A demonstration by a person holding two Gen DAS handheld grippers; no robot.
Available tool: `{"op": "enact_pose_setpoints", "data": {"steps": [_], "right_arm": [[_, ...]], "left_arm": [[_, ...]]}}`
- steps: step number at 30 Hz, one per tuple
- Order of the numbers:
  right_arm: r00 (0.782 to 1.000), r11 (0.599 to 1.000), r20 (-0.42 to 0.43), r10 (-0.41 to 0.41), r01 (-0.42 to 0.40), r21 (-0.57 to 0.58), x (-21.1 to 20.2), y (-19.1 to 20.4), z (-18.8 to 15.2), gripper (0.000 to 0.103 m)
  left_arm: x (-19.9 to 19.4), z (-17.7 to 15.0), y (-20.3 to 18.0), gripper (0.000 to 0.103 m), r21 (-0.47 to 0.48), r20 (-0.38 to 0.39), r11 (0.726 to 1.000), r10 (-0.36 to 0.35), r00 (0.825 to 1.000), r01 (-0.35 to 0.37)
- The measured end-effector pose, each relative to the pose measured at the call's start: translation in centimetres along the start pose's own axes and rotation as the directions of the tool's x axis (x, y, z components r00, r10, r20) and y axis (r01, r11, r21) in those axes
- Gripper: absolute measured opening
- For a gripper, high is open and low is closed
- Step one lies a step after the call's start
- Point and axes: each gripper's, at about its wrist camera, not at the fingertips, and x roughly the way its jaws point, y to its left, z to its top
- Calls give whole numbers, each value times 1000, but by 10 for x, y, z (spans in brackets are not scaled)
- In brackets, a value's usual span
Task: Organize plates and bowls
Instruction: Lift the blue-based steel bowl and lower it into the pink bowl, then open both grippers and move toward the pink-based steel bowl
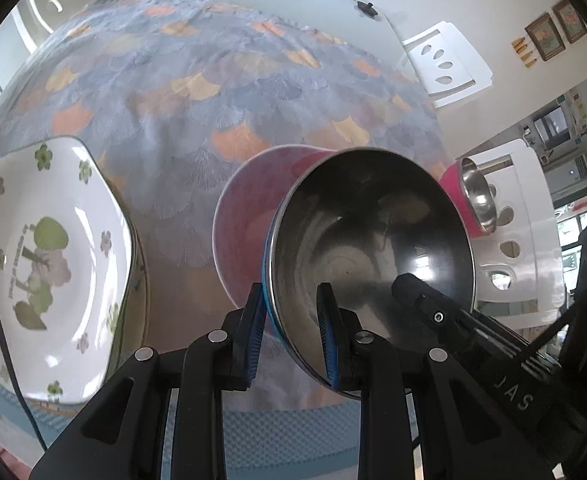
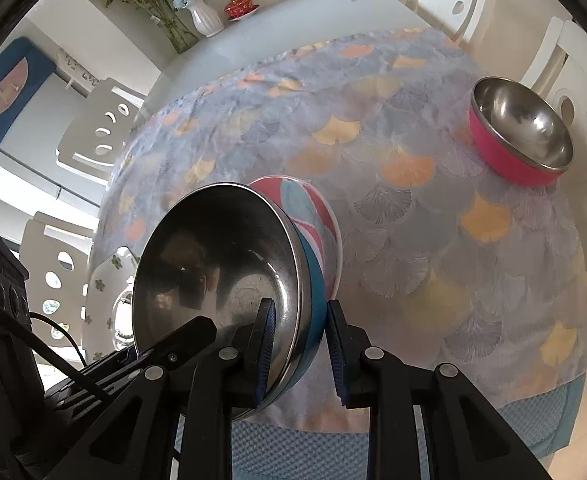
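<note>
Both grippers point steeply down over the desk point(image 2: 213, 60) and share one load: a steel bowl with a blue outer wall point(image 1: 365, 240), tipped up on edge so its shiny inside faces the cameras. The left gripper point(image 1: 293, 336) has its jaws narrow, clamped on the bowl's rim, one pad inside and one on the blue outside. The right gripper point(image 2: 299, 348) pinches the rim at the opposite side in the same way, jaws narrow.

Just behind the raised bowl stands a pink-and-teal patterned bowl point(image 2: 313, 220) on the ginkgo-leaf tablecloth point(image 2: 393, 200); whether the two touch cannot be told. A pink steel bowl point(image 2: 521, 132) sits well apart near the far right edge of the cloth. A white plate with green clover print point(image 1: 53, 256) lies to the left, near the front edge. Between these the cloth is bare toward the far side. White chairs point(image 1: 445, 64) ring the desk.
</note>
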Motion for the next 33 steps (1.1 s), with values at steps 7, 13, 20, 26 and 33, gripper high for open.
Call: {"op": "enact_pose_setpoints", "data": {"steps": [7,13,20,26,33], "right_arm": [[999,1000,24,-21,21,3,0,0,5,24],[1000,1000,12,-18,18,-3,1,3,6,24],[1000,1000,-26,9,-9,-5,5,-1,-2,24],[997,998,34,65,-65,11,-26,-12,9,24],[991,996,120,54,-63,68,-65,-48,17,24]], "left_arm": [[-15,4,5,26,23,41,997,67,997,-68],[-12,-1,19,26,-11,22,997,78,997,-77],[-7,-11,22,26,-31,-3,997,69,998,-69],[-40,-2,6,26,14,80,998,66,995,-67],[-67,26,-58,26,167,164,986,-9,986,-19]]}}
